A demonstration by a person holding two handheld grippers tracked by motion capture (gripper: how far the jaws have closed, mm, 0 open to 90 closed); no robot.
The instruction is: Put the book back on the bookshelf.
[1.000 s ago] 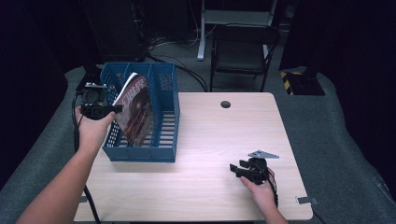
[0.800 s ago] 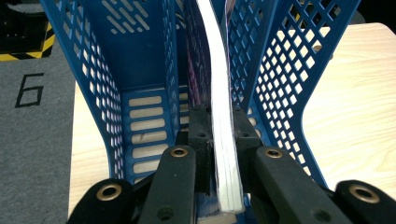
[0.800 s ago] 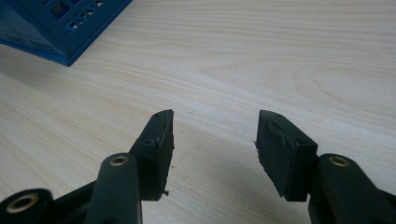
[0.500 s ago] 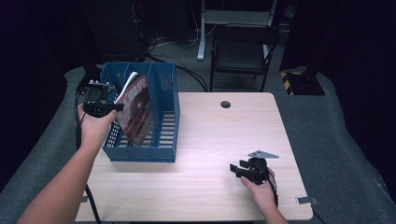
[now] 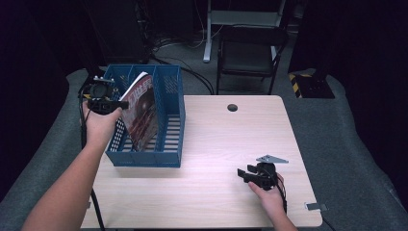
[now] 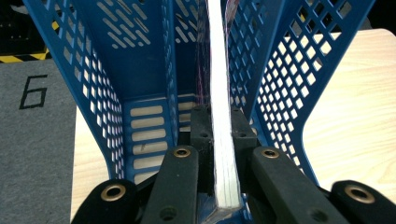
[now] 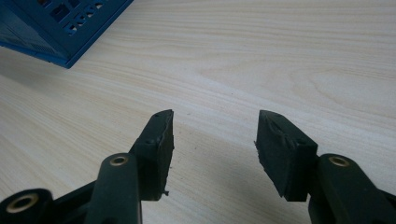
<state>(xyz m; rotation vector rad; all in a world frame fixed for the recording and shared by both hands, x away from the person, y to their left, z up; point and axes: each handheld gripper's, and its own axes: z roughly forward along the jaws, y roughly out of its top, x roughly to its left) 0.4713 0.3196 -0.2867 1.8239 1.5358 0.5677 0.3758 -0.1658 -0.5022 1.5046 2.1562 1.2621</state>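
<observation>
1. A perforated blue plastic file rack (image 5: 166,120) is seen on a pale wood-grain table (image 5: 216,139).
2. A glossy magazine (image 5: 142,115), now tilted further into the rack's compartment, is clamped by the left gripper (image 6: 219,140).
3. The right gripper (image 7: 212,140) is held open above the table.
4. A "6" (image 6: 32,91) is printed on the grey mat (image 6: 32,154); the cover text cannot be read.

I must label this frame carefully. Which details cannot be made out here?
- Magazine title, high view: too small and blurred.
- Magazine covers, left gripper view: edge-on, and the left tongs hide the lower part.
- Blue file rack, right gripper view: cut off by the top edge.
</observation>
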